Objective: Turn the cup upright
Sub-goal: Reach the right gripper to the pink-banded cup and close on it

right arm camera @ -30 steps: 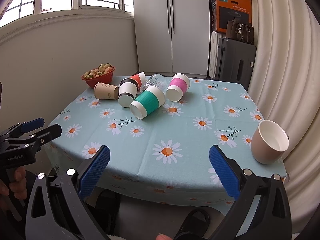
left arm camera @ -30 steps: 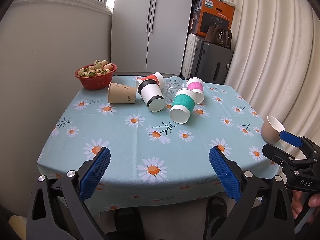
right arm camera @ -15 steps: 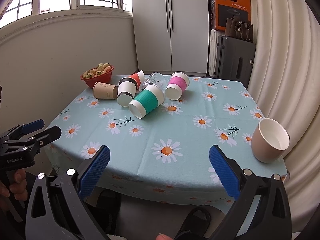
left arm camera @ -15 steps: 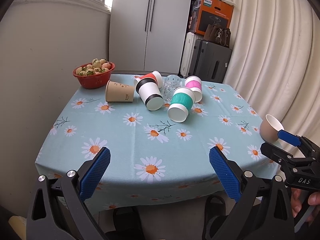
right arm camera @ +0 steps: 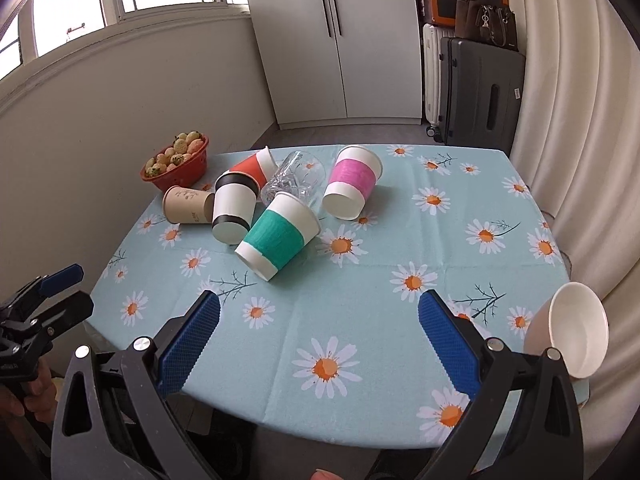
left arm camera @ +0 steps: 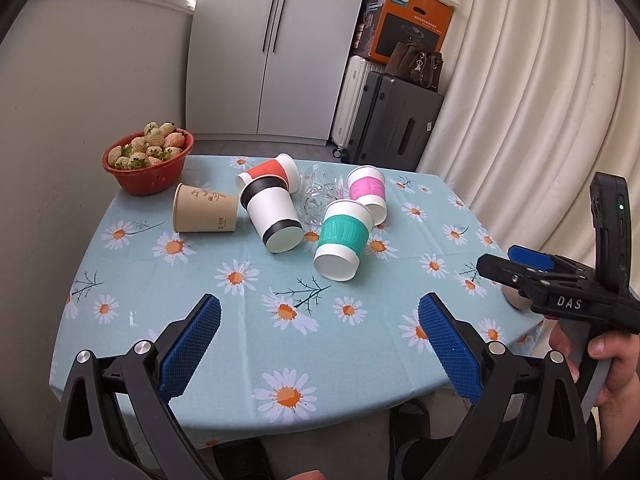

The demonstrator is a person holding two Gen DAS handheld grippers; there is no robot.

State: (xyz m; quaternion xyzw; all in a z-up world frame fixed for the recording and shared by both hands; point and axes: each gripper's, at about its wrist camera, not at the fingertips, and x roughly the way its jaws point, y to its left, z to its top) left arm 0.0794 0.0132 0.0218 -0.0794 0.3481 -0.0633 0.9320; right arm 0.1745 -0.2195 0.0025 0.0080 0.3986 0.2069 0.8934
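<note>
Several cups lie on their sides in the middle of the daisy tablecloth: a teal-sleeved cup, a black-banded white cup, a pink-sleeved cup, a red cup, a brown paper cup and a clear glass. A beige cup stands at the near right corner. My left gripper is open and empty over the table's near edge. My right gripper is open and empty, left of the beige cup.
A red bowl of strawberries sits at the far left corner. Beyond the table are a white cabinet, suitcases and a curtain. A wall runs along the left side.
Both grippers have moved forward over the table's near edge, so the cups look nearer. The right gripper now hides most of the beige cup in the left wrist view.
</note>
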